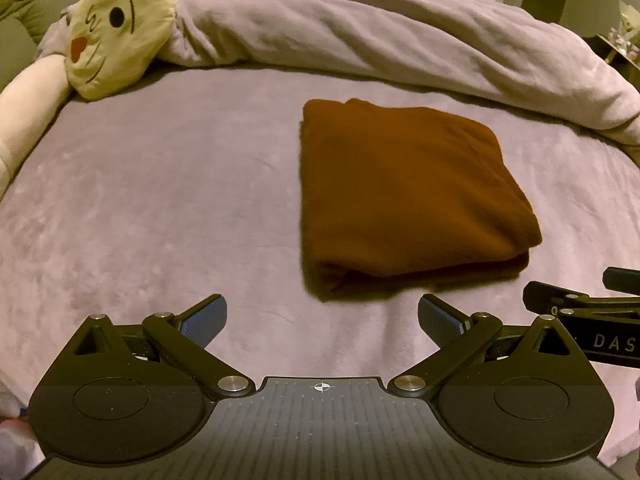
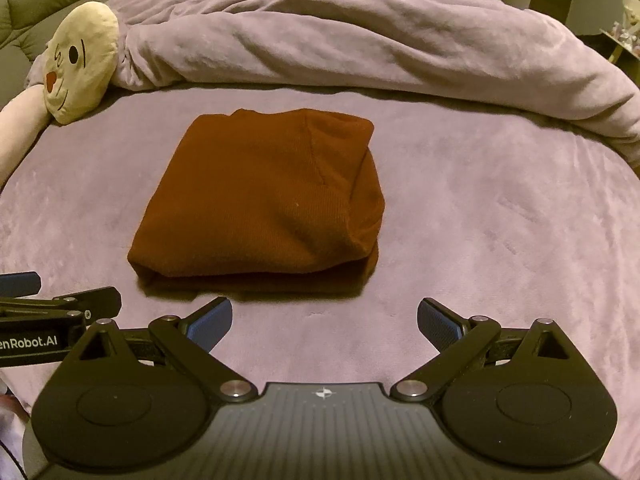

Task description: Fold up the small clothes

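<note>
Both the left gripper (image 1: 322, 320) and right gripper (image 2: 324, 320) gape wide, empty, before the folded brown garment (image 2: 260, 204).

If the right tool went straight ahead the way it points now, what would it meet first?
Probably the bed sheet. The right tool is open, and the folded brown garment lies left of its centre line, so its left finger might brush the garment's near right corner. Depth is hard to judge.

Both grippers are matte black: left gripper (image 1: 322, 322) and right gripper (image 2: 324, 324) have blue textured pads (image 1: 204, 320), silver pivot screws, white lettering.
</note>
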Tool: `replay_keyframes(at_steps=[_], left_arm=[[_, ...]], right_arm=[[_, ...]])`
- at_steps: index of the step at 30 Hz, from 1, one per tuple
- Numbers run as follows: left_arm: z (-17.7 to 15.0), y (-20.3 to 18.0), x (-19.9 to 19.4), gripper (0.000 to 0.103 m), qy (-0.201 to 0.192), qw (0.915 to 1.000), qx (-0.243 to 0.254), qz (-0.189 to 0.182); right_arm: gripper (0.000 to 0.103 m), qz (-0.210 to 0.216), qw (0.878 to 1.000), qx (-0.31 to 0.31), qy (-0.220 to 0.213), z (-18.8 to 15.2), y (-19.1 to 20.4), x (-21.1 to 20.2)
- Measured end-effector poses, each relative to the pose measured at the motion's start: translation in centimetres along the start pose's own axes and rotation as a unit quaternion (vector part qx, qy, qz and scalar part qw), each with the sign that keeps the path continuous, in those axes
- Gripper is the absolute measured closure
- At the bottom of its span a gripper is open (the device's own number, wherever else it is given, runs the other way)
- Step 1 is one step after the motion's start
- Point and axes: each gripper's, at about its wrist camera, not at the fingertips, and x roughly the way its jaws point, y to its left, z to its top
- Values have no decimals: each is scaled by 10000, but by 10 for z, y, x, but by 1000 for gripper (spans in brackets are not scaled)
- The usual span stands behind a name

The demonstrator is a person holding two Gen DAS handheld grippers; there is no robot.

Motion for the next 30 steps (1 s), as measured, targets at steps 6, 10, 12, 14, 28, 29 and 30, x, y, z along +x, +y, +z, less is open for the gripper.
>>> replay_keyframes(at_steps=[6, 10, 12, 14, 28, 29, 30], left_arm=[[-1, -3, 0, 0, 1, 10000, -18, 29], [-1, -1, 0, 0, 30, 10000, -52, -7], [-1, 0, 1, 0, 33, 10000, -57, 5], [-1, 1, 1, 0, 38, 10000, -63, 4], [-5, -14, 1, 0, -10, 9987, 393, 336], [-5, -13, 1, 0, -7, 9989, 368, 291], [-5, -12, 1, 0, -3, 9991, 338, 246]], right_arm=[[4, 3, 10000, -2, 5, 1, 0, -1], [4, 12, 10000, 4, 16, 1, 1, -1], [4, 14, 10000, 1, 9, 1, 0, -1], [4, 16, 10000, -1, -3, 1, 1, -1], [4, 39, 10000, 1, -1, 0, 0, 1], [4, 43, 10000, -1, -1, 0, -1, 0], [4, 48, 10000, -5, -3, 0, -1, 0]])
